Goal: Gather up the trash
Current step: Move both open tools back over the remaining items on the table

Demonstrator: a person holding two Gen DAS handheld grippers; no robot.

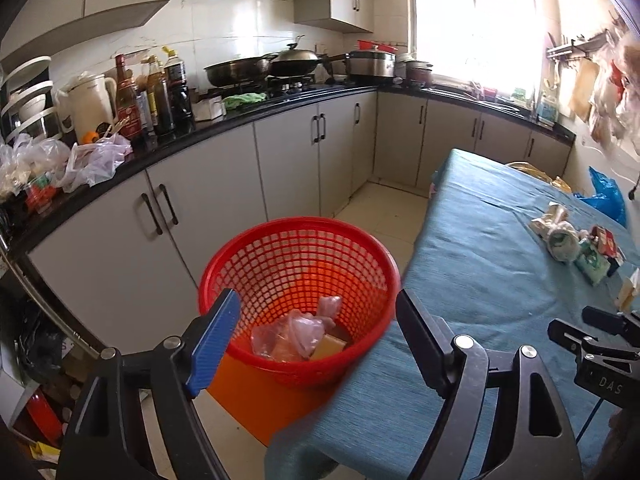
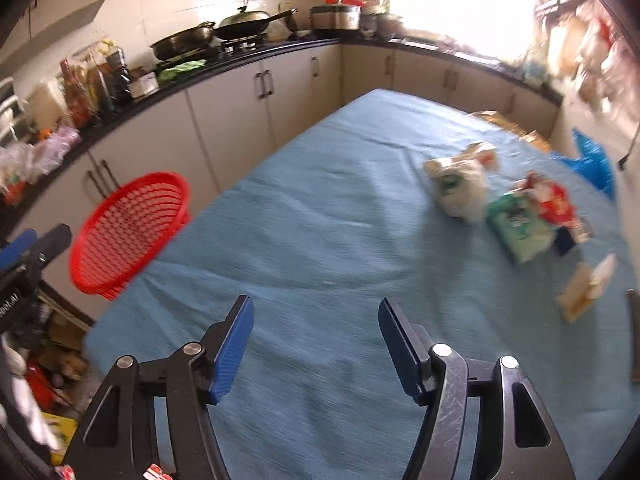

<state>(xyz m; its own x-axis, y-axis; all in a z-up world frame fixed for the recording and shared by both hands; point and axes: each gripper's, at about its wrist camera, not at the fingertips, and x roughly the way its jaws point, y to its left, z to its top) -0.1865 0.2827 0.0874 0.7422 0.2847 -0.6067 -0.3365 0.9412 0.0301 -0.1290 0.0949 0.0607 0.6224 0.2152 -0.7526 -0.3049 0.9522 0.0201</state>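
Observation:
A red mesh basket (image 1: pixel 300 264) stands on the floor by the table's left edge and holds a clear plastic bag (image 1: pixel 298 330) and a yellow piece (image 1: pixel 328 347). My left gripper (image 1: pixel 316 336) is open and empty above the basket. My right gripper (image 2: pixel 316 340) is open and empty over the blue tablecloth (image 2: pixel 320 220). Trash lies at the table's far right: a white crumpled bag (image 2: pixel 460 186), a green packet (image 2: pixel 516 224), a red wrapper (image 2: pixel 550 200) and a tan carton (image 2: pixel 584 288). The basket also shows in the right wrist view (image 2: pixel 124 232).
A black kitchen counter (image 1: pixel 240 120) with bottles, pans and plastic bags runs along the left and back. A blue plastic bag (image 2: pixel 592 160) hangs at the table's far right. Clutter lies on the floor at lower left (image 2: pixel 52 360).

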